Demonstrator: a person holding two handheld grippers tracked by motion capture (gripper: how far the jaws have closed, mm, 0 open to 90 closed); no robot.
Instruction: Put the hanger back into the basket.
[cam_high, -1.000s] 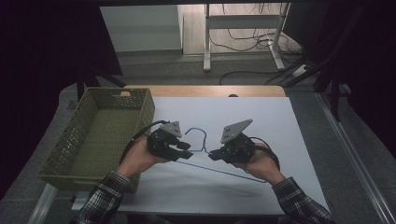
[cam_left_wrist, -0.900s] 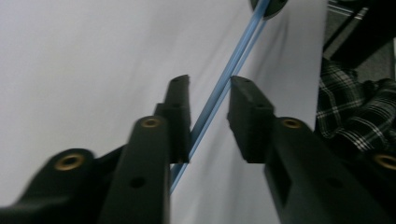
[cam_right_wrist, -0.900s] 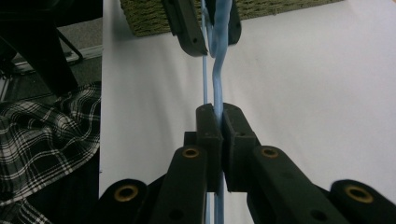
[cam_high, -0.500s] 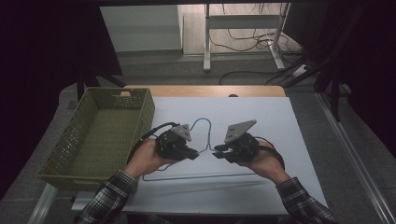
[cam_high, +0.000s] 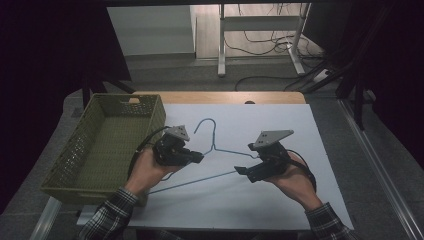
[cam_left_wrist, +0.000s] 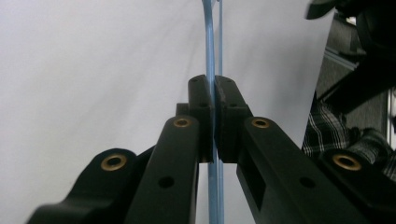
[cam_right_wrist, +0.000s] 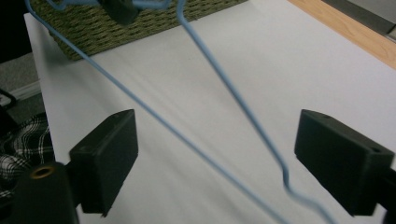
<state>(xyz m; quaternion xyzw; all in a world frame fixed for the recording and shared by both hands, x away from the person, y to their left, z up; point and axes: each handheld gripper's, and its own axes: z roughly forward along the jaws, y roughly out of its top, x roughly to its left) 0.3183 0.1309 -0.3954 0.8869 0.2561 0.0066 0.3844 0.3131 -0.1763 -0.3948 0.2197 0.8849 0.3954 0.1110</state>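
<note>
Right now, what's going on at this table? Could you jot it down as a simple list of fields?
Surface: white table top
Main object: blue wire hanger, hook pointing away from the person
Left gripper: shut on the hanger wire
Right gripper: open, jaws on either side of the hanger's end, not touching it
Container: green woven basket at the table's left edge, looks empty
Person: plaid sleeves, one gripper in each hand

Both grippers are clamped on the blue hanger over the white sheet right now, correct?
Not quite. The left gripper is clamped on the blue hanger, but the right gripper view shows the right gripper open, its jaws wide apart either side of the wire.
</note>
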